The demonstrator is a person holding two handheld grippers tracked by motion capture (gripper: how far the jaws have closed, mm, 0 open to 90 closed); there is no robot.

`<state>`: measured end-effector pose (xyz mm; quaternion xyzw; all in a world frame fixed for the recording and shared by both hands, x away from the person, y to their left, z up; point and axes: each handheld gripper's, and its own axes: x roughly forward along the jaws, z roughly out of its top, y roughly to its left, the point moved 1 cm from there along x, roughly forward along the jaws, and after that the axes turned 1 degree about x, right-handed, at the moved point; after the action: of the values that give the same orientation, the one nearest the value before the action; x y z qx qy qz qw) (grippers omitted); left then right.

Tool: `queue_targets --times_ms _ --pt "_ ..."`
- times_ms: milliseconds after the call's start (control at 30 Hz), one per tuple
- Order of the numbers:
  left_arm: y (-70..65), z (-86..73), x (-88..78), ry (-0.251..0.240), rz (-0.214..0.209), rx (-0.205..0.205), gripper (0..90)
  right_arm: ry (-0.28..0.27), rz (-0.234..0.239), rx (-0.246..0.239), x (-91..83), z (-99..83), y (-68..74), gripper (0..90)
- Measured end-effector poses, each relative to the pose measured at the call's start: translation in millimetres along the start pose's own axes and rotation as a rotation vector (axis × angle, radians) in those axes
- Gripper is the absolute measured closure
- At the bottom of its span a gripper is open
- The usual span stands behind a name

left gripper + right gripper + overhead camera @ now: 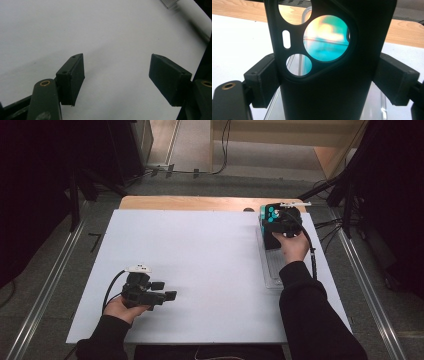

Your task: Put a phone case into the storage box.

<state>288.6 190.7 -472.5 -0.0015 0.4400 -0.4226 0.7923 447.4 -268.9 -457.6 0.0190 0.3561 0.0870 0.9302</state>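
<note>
Here the right gripper's (327, 82) fingers (263, 82) clamp a black phone case (324, 95); left gripper (116, 77) gapes empty.

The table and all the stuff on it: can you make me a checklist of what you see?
Surface: white board on a wooden table.
Job's things: black phone case with camera cutouts, above a clear tray.
Clutter: nothing seen.
Grippers: right gripper clamps the case by its sides; left gripper open, nothing between its jaws.
Cables: one trails from each gripper; more lie on the floor beyond the table.
Surroundings: grey floor, metal rails, dark stands.
</note>
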Motion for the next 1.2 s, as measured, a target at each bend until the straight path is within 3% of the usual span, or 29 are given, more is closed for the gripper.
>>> queue_targets --times_ms 267,633,700,867,1000,1200 --pt "0.9 -0.7 0.2 0.002 0.002 -0.004 28.5 0.033 -0.029 -0.005 16.7 6.8 4.3 11.9" --pt "2.4 -1.5 -0.7 -0.001 0.0 -0.004 28.5 0.044 -0.054 0.033 26.4 15.9 3.7 10.7" --pt "2.4 -1.4 -0.7 -0.001 0.001 -0.005 28.6 0.056 -0.042 0.053 25.9 15.5 3.0 10.4" --pt "2.3 -1.1 -0.3 0.0 0.004 -0.004 28.5 0.067 0.0 0.049 24.7 14.8 -2.0 9.0" --pt "2.9 -1.1 -0.3 0.001 0.003 -0.005 28.5 0.069 0.033 0.04 21.2 15.4 -5.0 1.0" --pt "3.7 -1.1 -0.1 0.007 0.005 -0.008 28.5 0.059 0.063 0.047 6.9 18.6 -7.5 1.0"
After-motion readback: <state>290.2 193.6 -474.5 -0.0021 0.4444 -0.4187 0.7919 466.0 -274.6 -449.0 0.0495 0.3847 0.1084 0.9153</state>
